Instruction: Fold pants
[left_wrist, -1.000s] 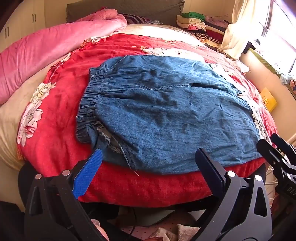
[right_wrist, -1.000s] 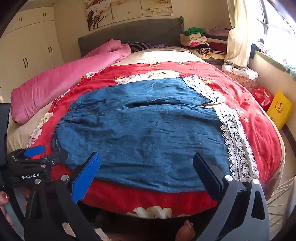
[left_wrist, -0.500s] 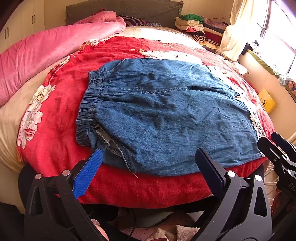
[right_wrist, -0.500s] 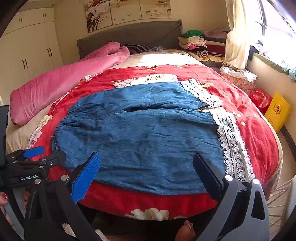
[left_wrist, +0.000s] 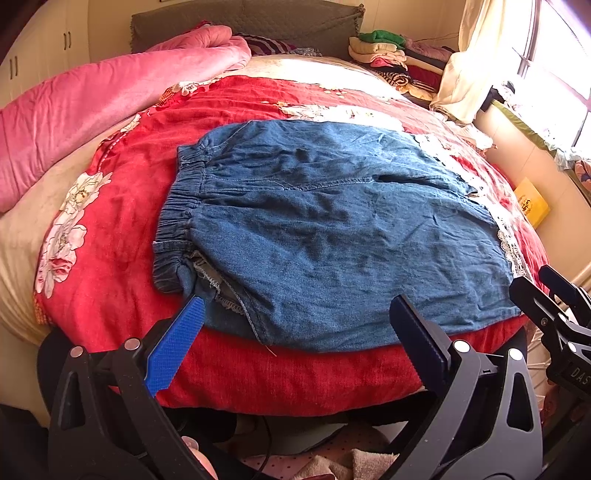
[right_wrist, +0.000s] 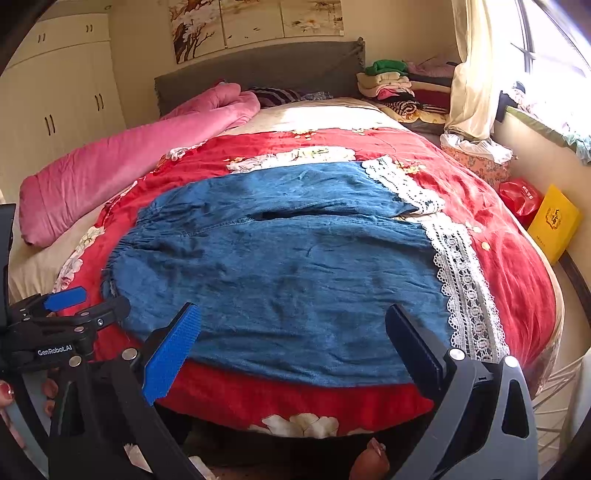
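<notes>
Pants: the denim pants (left_wrist: 332, 229) lie spread flat on my bed's red floral blanket (left_wrist: 122, 206).
Hidden: their near hem dips behind my fingers.
Left view only: elastic waistband (left_wrist: 177, 206).
Right view only: white lace cuffs (right_wrist: 461, 280), yellow box (right_wrist: 554, 221) with print too small to read.
Writing: "GenRobot.AI" on my left tongs (right_wrist: 85, 302).
Left tongs (left_wrist: 295, 332): released, empty.
Right tongs (right_wrist: 291, 339): released, empty.
</notes>
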